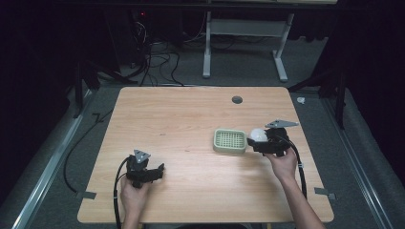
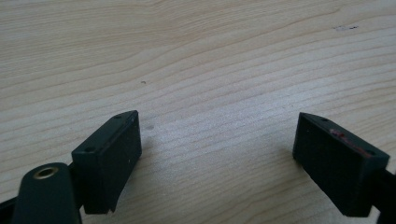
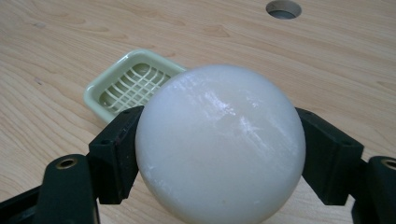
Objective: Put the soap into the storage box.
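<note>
Glossy white soap (image 3: 219,144), plastic dish (image 3: 133,84) (pale green), matt wooden table (image 3: 56,42)

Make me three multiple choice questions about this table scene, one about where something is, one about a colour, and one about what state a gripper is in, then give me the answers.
1. Where does the pale green slotted plastic soap dish sit?
A. At the table's far left corner
B. Right of the table's middle, beside the right gripper
C. On the floor

2. What colour is the rounded smooth soap bar?
A. White
B. Red
C. Blue

3. What state is the left gripper in?
A. Shut on the soap bar
B. Shut on the dish
C. Open, holding nothing

Answers: 1 B, the high view shows the dish just left of the right gripper. 2 A, the right gripper view shows it milky white between the jaws. 3 C, the left gripper view shows bare wooden tabletop between its spread jaws.
</note>
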`<action>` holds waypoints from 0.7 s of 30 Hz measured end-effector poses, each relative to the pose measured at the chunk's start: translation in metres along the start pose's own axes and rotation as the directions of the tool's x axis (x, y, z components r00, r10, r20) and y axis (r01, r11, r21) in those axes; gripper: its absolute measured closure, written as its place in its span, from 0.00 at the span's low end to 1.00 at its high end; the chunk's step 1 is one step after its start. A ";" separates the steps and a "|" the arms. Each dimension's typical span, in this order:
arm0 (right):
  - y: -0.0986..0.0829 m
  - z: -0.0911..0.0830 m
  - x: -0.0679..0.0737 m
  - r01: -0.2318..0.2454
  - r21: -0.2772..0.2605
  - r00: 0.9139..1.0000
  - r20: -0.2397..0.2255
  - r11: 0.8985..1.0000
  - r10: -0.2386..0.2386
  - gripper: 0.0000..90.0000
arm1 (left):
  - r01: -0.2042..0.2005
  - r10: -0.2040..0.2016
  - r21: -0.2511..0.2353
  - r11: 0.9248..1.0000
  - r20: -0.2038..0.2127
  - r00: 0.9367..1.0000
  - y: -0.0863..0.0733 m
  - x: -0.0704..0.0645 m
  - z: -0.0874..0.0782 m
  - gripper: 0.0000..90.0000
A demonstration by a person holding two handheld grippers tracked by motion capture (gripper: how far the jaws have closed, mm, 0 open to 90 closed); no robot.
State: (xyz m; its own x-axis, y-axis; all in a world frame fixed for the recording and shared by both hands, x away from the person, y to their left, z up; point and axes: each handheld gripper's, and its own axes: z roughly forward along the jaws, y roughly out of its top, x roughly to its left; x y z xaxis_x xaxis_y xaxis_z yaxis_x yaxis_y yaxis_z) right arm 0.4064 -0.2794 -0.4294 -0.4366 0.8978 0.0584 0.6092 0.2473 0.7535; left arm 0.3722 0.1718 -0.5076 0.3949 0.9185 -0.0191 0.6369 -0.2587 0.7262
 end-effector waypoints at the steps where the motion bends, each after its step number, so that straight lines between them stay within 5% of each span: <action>1: 0.002 0.001 0.001 0.004 -0.001 1.000 -0.007 1.000 -0.004 0.27 | 0.000 0.000 0.000 1.000 0.000 1.000 0.000 0.000 0.000 0.18; 21: 0.019 0.012 0.021 0.049 -0.007 0.998 -0.047 0.999 -0.049 0.27 | 0.000 0.000 0.000 1.000 0.001 1.000 0.000 0.000 0.000 0.18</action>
State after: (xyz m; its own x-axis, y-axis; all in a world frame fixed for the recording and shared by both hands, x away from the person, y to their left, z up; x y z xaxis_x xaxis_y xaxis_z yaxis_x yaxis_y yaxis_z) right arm 0.4164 -0.2514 -0.4220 -0.4966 0.8664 0.0524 0.5823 0.2878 0.7603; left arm 0.3723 0.1719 -0.5076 0.3953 0.9183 -0.0194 0.6369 -0.2588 0.7263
